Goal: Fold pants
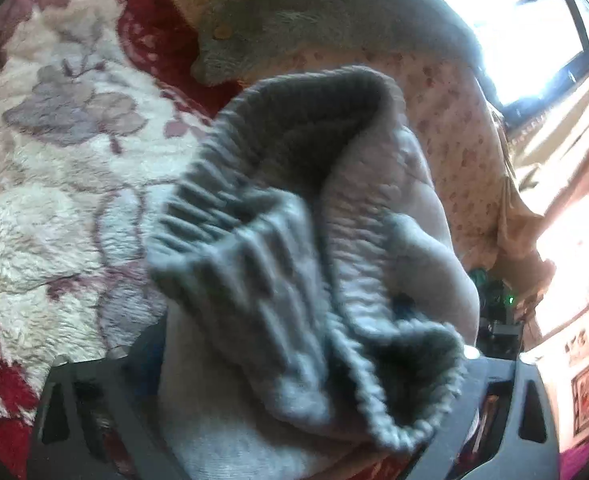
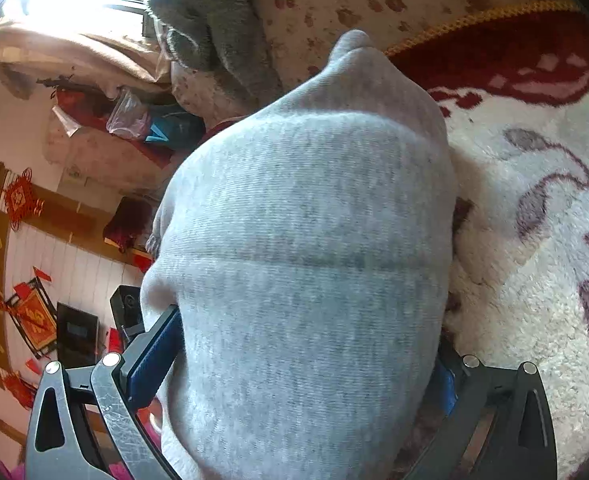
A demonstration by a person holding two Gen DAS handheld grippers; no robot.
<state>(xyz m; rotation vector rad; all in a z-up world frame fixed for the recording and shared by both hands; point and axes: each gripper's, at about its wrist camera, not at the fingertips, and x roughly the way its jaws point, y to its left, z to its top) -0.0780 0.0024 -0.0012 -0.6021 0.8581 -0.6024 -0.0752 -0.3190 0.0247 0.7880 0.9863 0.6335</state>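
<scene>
Both grippers, left [image 1: 294, 420] and right [image 2: 294, 380], stand wide with bunched grey pants [image 2: 302, 240] between their fingers, cloth running forward over the floral blanket [image 2: 534, 220].

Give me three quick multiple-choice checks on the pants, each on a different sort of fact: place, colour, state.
1. In the right wrist view, where is the pants fabric?
A. Bulging up between the right gripper fingers
B. Hanging on the wall
C. Flat on the blanket, beyond the fingers

2. What colour are the right gripper's pads?
A. Yellow
B. Blue
C. White

3. In the left wrist view, how is the waistband?
A. Smoothed flat
B. Rolled into a tight tube
C. Crumpled and gaping open

Answers:
1. A: grey cloth fills the gap between both fingers.
2. B: a blue strip lines the finger beside the cloth.
3. C: the ribbed band curls around a dark hollow.
</scene>
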